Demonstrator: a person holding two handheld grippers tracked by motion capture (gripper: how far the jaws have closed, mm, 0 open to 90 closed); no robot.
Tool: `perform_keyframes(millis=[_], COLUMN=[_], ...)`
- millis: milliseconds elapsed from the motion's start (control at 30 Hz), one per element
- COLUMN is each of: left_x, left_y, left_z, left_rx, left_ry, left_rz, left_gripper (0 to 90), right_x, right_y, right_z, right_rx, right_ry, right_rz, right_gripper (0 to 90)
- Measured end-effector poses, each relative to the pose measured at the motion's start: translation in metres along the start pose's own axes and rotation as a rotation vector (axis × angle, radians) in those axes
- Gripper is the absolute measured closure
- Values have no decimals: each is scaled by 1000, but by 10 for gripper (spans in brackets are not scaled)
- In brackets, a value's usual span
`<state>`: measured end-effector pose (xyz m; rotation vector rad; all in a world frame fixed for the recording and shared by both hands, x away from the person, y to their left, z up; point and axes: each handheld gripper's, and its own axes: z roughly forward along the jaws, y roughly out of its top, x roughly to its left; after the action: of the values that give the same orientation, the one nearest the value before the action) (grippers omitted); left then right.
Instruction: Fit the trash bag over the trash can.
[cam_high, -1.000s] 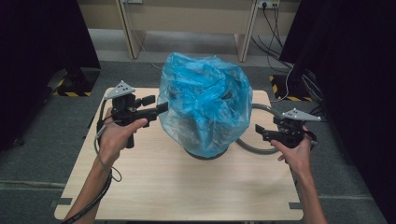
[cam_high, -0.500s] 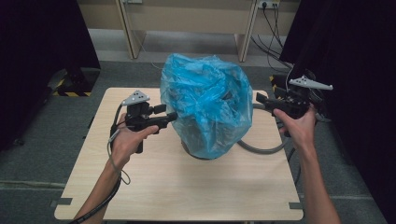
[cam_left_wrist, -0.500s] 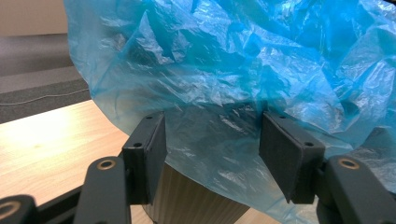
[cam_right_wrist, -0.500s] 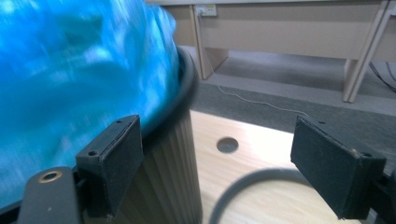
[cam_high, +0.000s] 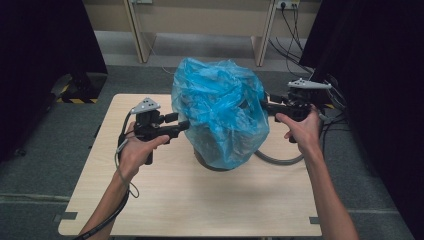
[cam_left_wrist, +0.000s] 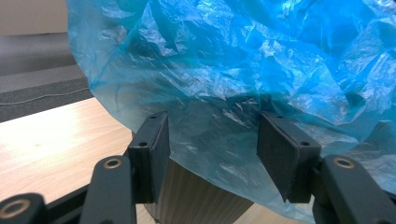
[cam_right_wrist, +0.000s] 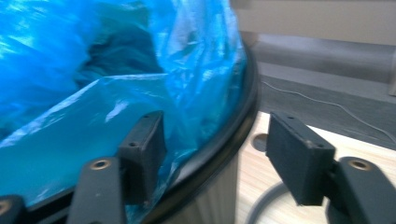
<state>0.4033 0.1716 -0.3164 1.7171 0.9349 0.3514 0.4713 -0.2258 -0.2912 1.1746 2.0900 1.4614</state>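
A crumpled blue plastic bag (cam_high: 220, 110) balloons over a grey bin (cam_high: 209, 161) with a black rim (cam_right_wrist: 233, 135) at the middle of the wooden table (cam_high: 200, 205). My left gripper (cam_high: 182, 124) reaches level into the bag's left side. Its jaws have just been closing and stand open, with bag film (cam_left_wrist: 233, 70) bulging between them above the bin wall (cam_left_wrist: 196, 200). My right gripper (cam_high: 265, 106) sits at the bag's upper right. Its jaws (cam_right_wrist: 215, 149) have just been closing and straddle the rim, one inside on the bag (cam_right_wrist: 93, 93), the other outside and clear of it.
A grey ring (cam_high: 280, 160) lies on the table to the right of the bin, under my right hand. Cables trail at the table's right edge. Beyond the far edge are wooden frame legs (cam_high: 260, 45), and black curtains hang on both sides.
My right gripper rose from low beside the bin to the bag's upper right and moved inward onto the rim. The left gripper has hardly shifted, staying at the bag's left side.
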Motion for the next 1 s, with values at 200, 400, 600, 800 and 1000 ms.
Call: perform_keyframes(millis=[200, 400, 600, 800, 1000], left_x=[1, 1, 1, 4, 16], left_y=[-3, -4, -4, -6, -14], left_z=[0, 0, 0, 0, 0], left_rx=[-5, -12, -13, -6, 12], left_ry=[-3, -6, -8, -2, 9], left_rz=[-4, -6, -5, -8, -35], left_gripper=[448, 461, 464, 466, 466], right_x=[-1, -10, -28, -50, -62], right_y=[4, 5, -3, -22, -50], right_z=[-10, -20, -8, 25, 48], right_rx=[-32, -37, 20, 103, 140], right_ry=[-20, -21, -88, -129, -140], right_rz=[-58, -87, -82, -68, -53], right_gripper=[713, 900, 900, 900, 815])
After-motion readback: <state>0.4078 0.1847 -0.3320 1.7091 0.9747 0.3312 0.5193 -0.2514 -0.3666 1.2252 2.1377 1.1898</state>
